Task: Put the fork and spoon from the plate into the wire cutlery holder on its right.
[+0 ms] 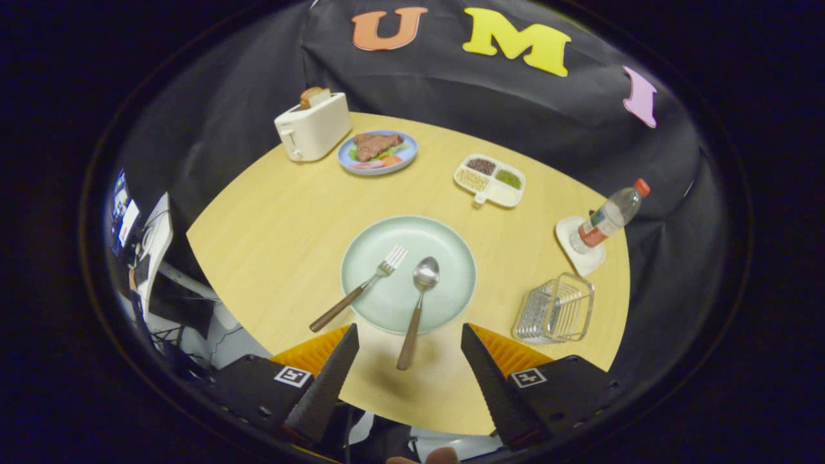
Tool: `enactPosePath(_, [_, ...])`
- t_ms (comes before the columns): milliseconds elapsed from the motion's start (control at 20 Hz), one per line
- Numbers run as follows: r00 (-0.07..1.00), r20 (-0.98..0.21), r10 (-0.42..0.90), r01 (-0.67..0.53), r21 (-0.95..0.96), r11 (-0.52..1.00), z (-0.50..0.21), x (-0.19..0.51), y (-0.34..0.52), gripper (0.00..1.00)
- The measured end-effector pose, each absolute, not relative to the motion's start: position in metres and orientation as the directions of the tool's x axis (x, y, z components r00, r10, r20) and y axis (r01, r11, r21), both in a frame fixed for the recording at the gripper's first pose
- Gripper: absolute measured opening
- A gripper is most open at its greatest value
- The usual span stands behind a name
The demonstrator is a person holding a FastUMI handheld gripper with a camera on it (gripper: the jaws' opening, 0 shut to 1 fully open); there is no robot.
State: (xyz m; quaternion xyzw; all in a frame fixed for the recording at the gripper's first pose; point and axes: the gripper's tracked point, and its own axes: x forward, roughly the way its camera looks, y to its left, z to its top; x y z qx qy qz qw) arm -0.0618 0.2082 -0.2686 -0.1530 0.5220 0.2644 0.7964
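A pale green plate [445, 258] sits on the round wooden table just ahead of my fingers. On it lie a fork [361, 288] and a spoon [416, 306], both with brown wooden handles that stick out over the plate's near rim. The fork points up and to the right; the spoon lies to its right, its handle reaching down between my fingers. The wire cutlery holder [555, 309] stands to the right of the plate, beyond my right finger. My gripper [408, 338] is open above the table with nothing held.
At the far side stand a white toaster [312, 125] with bread in it, a blue plate of meat and vegetables [378, 153] and a white divided dish [490, 179]. A plastic bottle [609, 218] stands on a white coaster beyond the holder, near the table's right edge.
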Motion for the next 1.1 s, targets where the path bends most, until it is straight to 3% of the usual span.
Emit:
enactPosePath(600, [0.067,-0.993,0.093,-0.506,0.046,0.861,-0.361,-0.069,0.207,0.95])
enactPosePath(900, [0.017,-0.997,0.072,-0.501,0.053,0.864,-0.381,-0.066,0.207,0.43])
enactPosePath(1050, [0.009,-0.998,0.062,-0.489,0.050,0.871,-0.384,-0.064,0.206,0.11])
enactPosePath(1100, [0.010,-0.998,0.068,-0.484,0.054,0.873,-0.379,-0.063,0.207,0.08])
